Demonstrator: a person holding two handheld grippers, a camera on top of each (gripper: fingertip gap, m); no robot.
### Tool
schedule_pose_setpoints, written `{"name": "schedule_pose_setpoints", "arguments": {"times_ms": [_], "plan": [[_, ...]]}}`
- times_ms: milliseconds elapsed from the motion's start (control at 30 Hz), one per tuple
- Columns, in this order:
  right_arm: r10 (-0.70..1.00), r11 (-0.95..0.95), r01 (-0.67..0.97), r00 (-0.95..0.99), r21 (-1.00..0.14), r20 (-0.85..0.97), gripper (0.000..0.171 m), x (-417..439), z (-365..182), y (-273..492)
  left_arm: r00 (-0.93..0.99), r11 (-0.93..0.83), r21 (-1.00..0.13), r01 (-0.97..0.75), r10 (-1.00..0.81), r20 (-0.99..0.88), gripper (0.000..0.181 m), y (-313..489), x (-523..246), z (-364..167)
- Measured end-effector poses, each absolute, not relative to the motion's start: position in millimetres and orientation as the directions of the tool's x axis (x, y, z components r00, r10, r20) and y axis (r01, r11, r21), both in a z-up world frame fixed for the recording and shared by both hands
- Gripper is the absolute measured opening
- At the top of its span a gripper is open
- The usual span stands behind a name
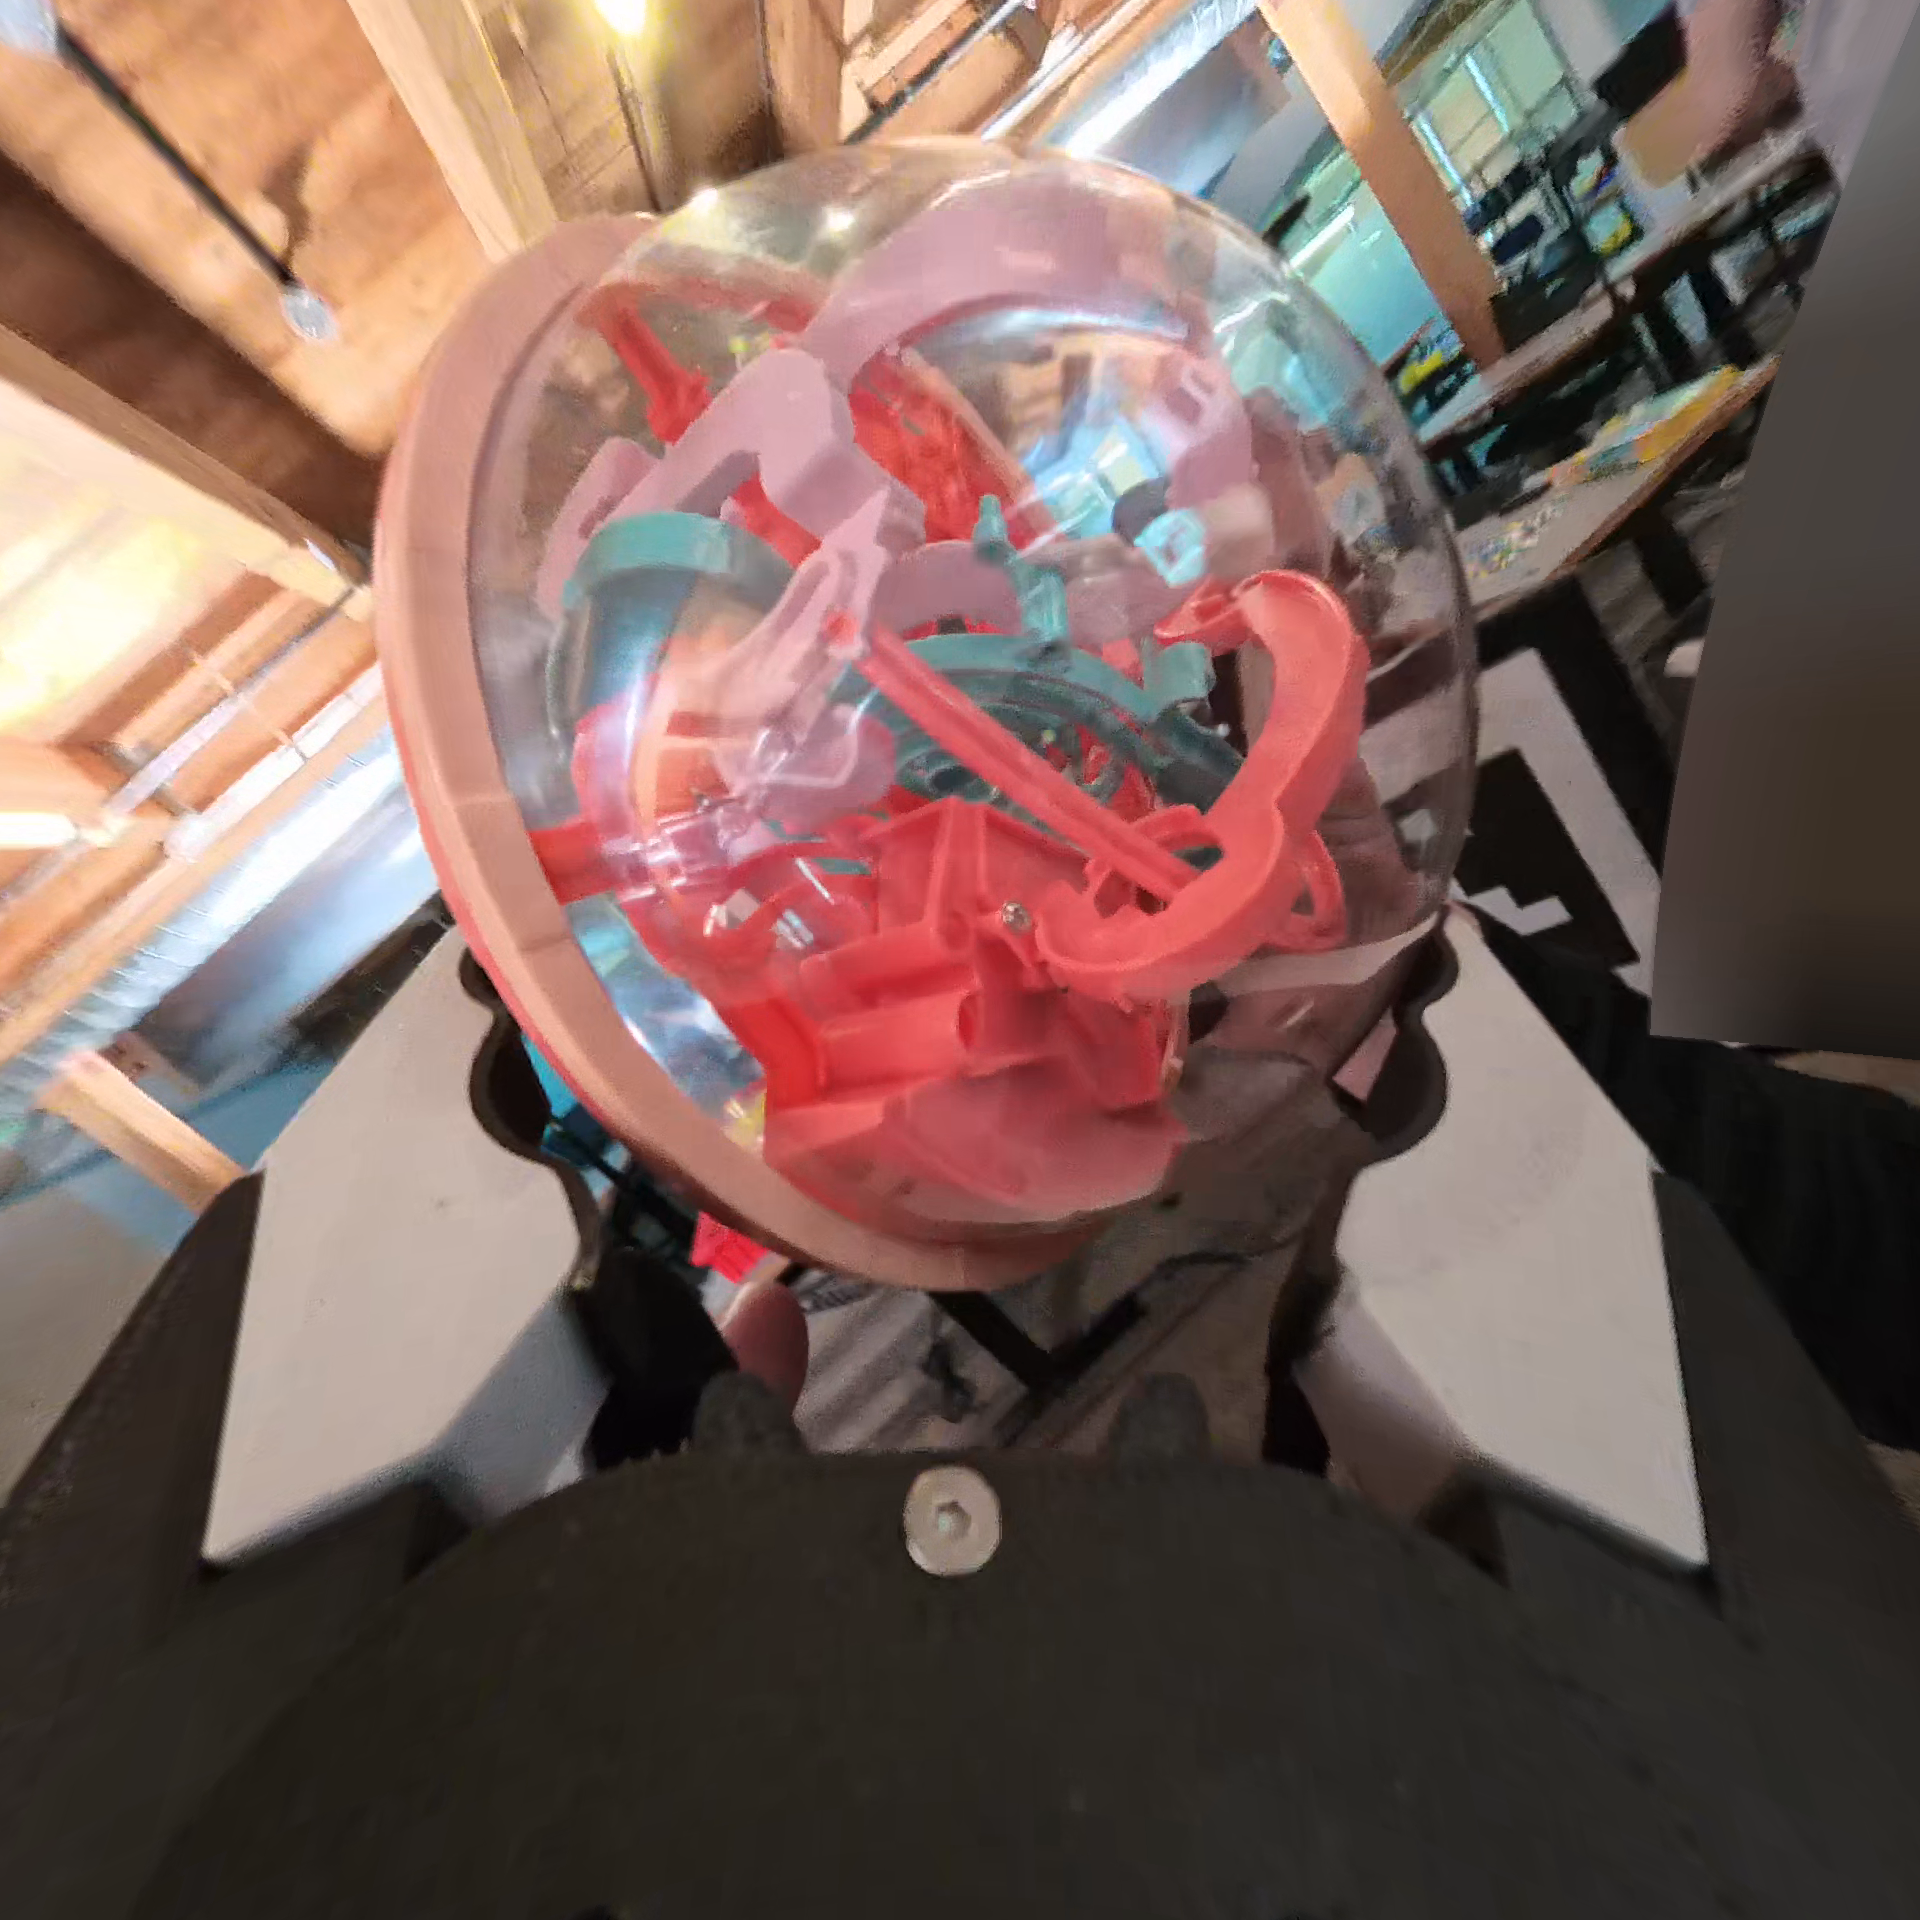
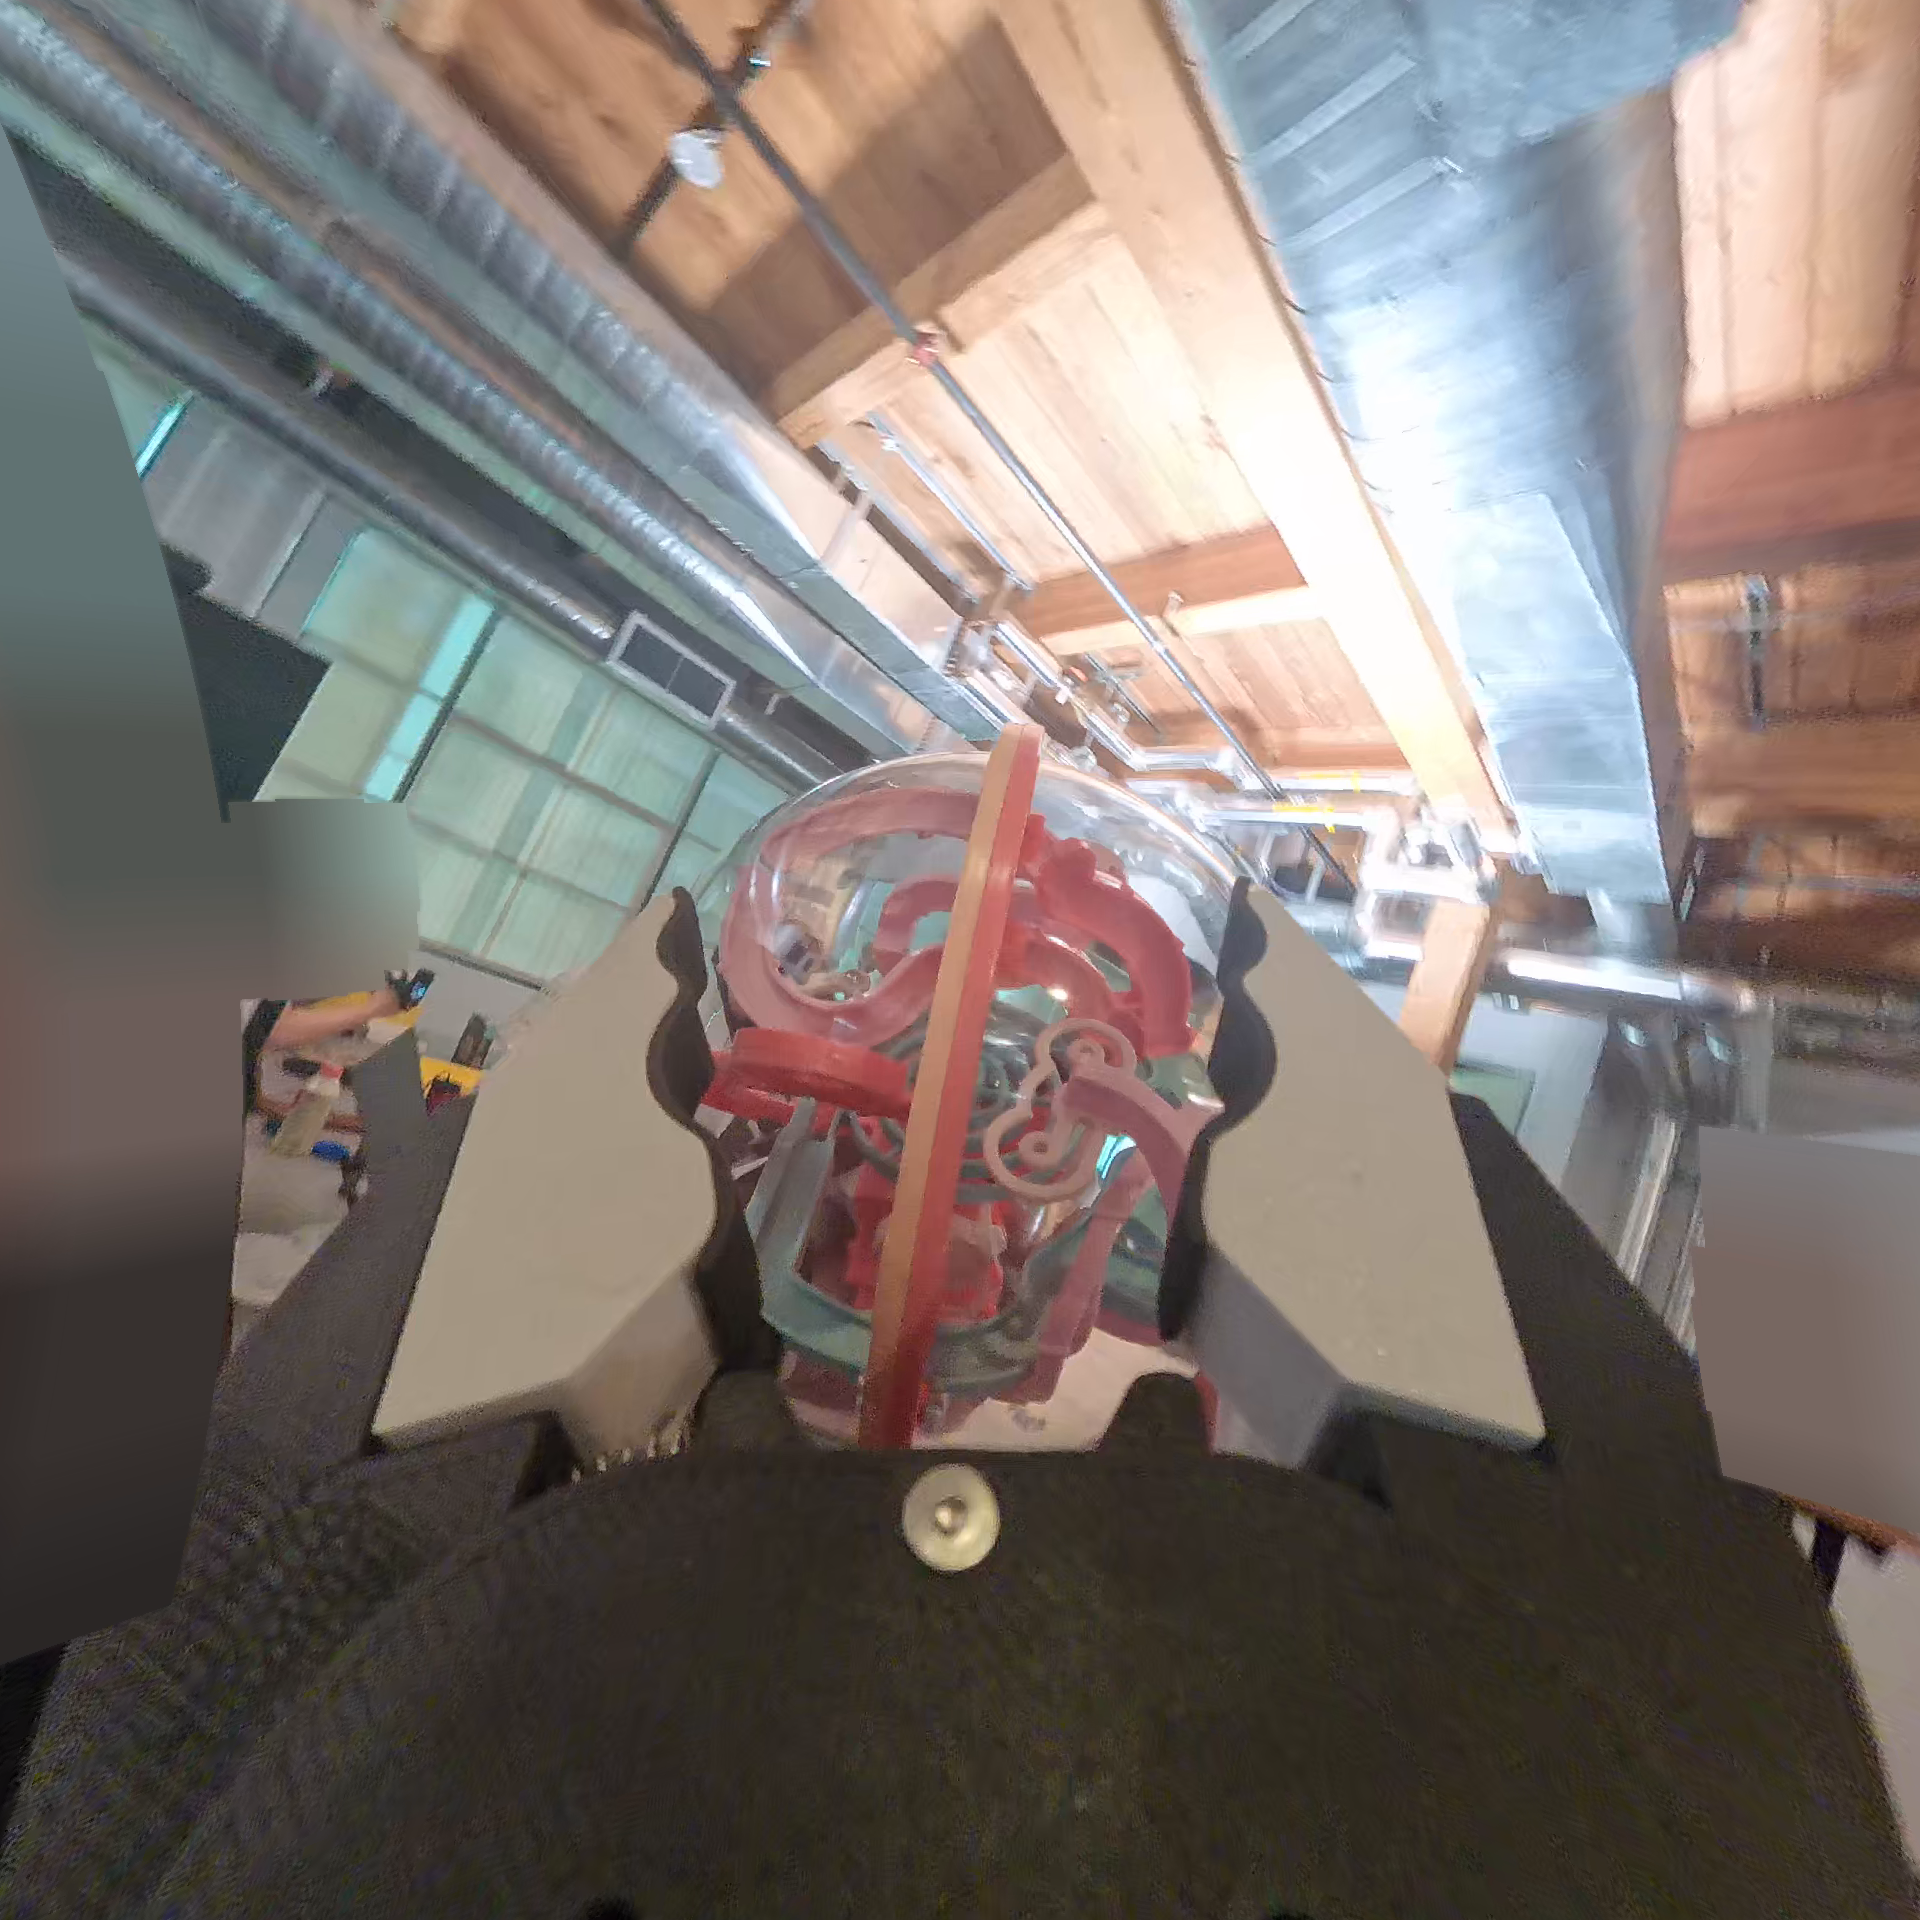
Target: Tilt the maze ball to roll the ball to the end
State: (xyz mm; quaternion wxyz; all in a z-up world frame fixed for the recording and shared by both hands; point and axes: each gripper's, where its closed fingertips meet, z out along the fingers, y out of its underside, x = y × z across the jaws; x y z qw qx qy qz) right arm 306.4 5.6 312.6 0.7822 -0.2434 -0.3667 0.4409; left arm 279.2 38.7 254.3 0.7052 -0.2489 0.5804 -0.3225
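Observation:
The maze ball point(image 1: 914, 665) is a clear sphere with a pink ring round its middle and red, teal and lilac tracks inside. In the left wrist view it fills the centre, tilted, with the ring slanting down its left side. A small steel ball point(image 1: 1010, 914) sits on a red track low in the sphere. My left gripper point(image 1: 961, 987) is spread wide, its grey fingers point(image 1: 416, 1143) pressing the sphere's lower sides. In the right wrist view my right gripper point(image 2: 958, 914) is shut on the maze ball point(image 2: 831, 997), with the ring point(image 2: 966, 1039) running nearly upright between its fingers point(image 2: 582, 1143).
Both cameras point upward at wooden ceiling beams point(image 2: 1143, 343) and metal ducts point(image 2: 1455, 416). Tables with boxes and clutter point(image 1: 1621, 416) show at the right of the left wrist view. A person point(image 2: 312, 1029) stands far off by the windows point(image 2: 540, 790).

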Motion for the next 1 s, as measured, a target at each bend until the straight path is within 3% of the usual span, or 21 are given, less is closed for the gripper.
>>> {"name": "schedule_pose_setpoints", "arguments": {"times_ms": [100, 267, 633, 800, 1000], "plan": [[0.923, 0.341, -0.544, 0.347, -0.767, 0.164, 0.098, 320.8, 307.6, 81.2, 0.098, 0.497, -0.859, 0.125, -0.867, -0.488, 0.158, 108.8, 293.6, 247.2], [0.931, 0.157, -0.557, 0.358, -0.816, -0.066, 0.098, 325.1, 237.0, 141.6, 0.079, 0.264, -0.96, 0.099, -0.963, -0.257, 0.159, 154.4, 297.0, 171.0], [0.897, 0.02, -0.556, 0.377, -0.831, -0.231, 0.098, 332.9, 173.7, 197.1, 0.052, 0.058, -0.998, 0.03, -0.997, -0.056, 0.159, 198.9, 304.1, 100.8], [0.906, 0.093, -0.531, 0.396, -0.842, -0.149, 0.099, 331.3, 175.4, 186.5, 0.035, 0.118, -0.99, 0.08, -0.993, -0.116, 0.159, 198.2, 306.2, 99.2], [0.888, 0.375, -0.415, 0.418, -0.829, 0.192, 0.098, 303.0, 241.5, 76.4, 0.05, 0.415, -0.889, 0.194, -0.909, -0.414, 0.158, 112.0, 286.5, 165.8]]}}
